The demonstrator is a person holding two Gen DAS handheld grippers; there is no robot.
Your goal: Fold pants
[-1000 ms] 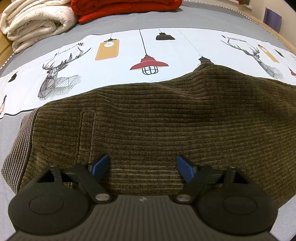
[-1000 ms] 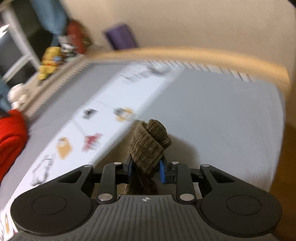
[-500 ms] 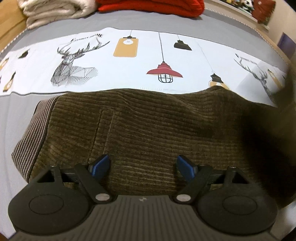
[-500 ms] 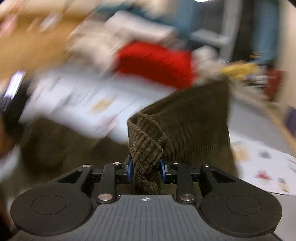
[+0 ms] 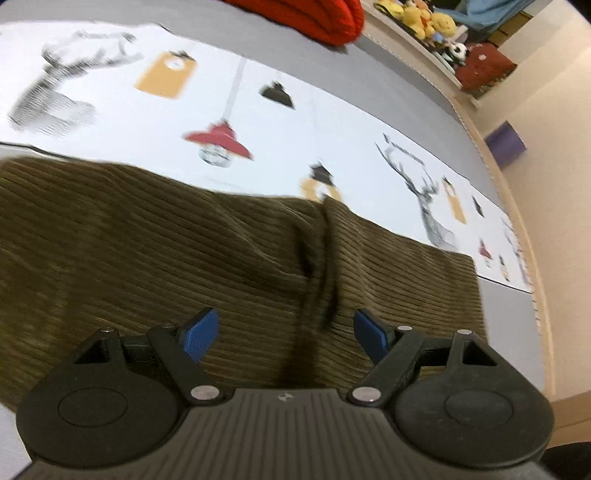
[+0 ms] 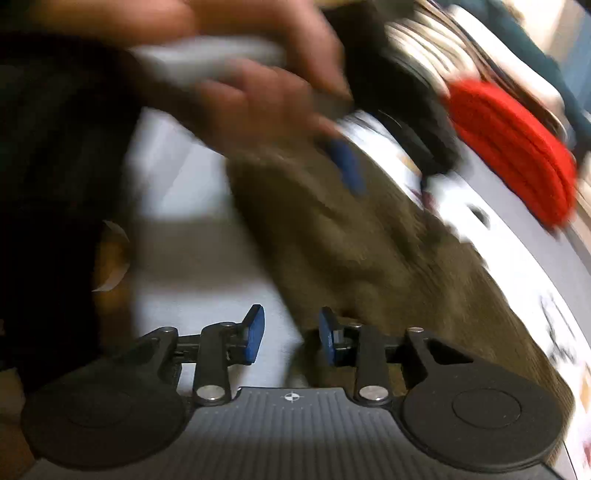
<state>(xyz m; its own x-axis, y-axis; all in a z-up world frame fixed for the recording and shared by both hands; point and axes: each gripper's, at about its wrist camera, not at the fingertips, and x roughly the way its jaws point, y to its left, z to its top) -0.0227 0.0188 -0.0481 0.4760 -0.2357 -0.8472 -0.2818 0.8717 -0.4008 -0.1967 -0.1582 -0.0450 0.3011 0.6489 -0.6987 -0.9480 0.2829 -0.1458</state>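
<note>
Bedroom: bed (image 5: pixel 388 92), plush toys (image 5: pixel 424 18)

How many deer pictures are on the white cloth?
2 clear deer in the left wrist view: one at the cloth's far left, one to the right past the brown pants. The print carries on, tiny and blurred, near the right edge, so more may hide there.

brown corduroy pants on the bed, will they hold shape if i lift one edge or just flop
Probably flop: the pants drape in soft ridges and a deep crease runs down the middle. The thick ribbed cloth looks fairly heavy, so a lifted edge likely sags. The ribs should give the left gripper's pads decent hold.
</note>
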